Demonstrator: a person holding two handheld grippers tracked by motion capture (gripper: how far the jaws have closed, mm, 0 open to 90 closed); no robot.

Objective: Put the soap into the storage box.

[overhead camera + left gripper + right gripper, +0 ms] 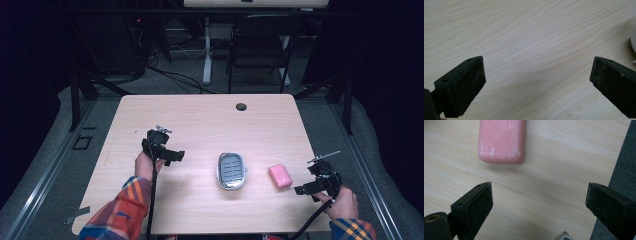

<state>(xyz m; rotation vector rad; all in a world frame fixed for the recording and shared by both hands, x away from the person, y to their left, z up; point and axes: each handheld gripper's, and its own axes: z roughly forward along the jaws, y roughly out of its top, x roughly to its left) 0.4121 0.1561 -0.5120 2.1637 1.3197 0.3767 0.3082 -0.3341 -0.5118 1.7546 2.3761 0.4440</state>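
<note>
A pale wooden table (pixel 200 125) is set in a dark room, with a folding chair (pixel 260 45) placed behind it and grey floor seen around it. On the table, a pink bar of soap (pixel 280 176) is laid flat near the right edge, just beside a grey soap dish (pixel 231 171) at the middle, the two being apart. The right tool (pixel 303 190) is held with its jaws spread wide just short of the soap, nothing being gripped, while the left tool (pixel 176 156) is likewise held spread and empty above bare wood, well left of the dish.
</note>
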